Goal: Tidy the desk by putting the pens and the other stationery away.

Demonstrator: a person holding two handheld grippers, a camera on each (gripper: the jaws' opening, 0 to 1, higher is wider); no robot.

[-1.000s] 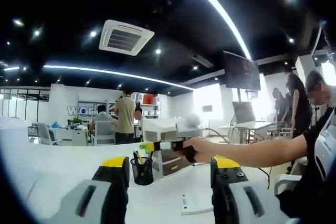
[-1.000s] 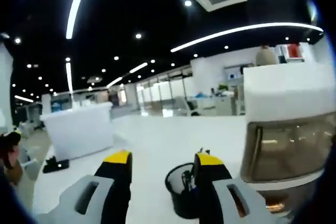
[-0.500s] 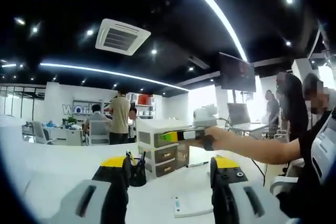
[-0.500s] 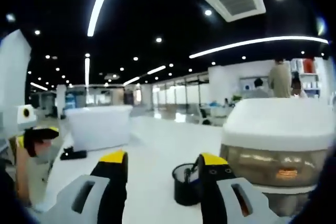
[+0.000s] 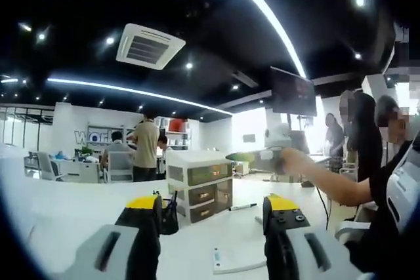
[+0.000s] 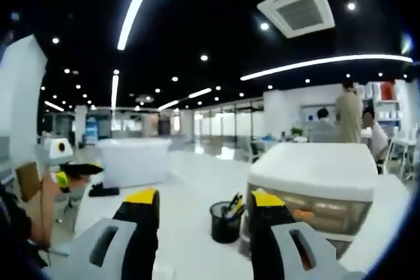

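Left claw [image 5: 212, 209] hangs released above the tabletop [image 5: 79, 211], jaws spread with nothing between them; right claw [image 6: 205, 202] is just as slack and empty. Ahead of the left claw lies a marker pen [image 5: 241, 207], loose on the tabletop beside the drawer unit [image 5: 199, 191], and nearer, almost between the jaws, a flat white card [image 5: 237, 260]. Past the right claw's jaws stands the mesh pen cup [image 6: 226, 220], pens poking out, close against the drawers. The risk, as I judge it: both claws ride high, so a hurried reach for that thin pen could roll it away or knock over the cup.
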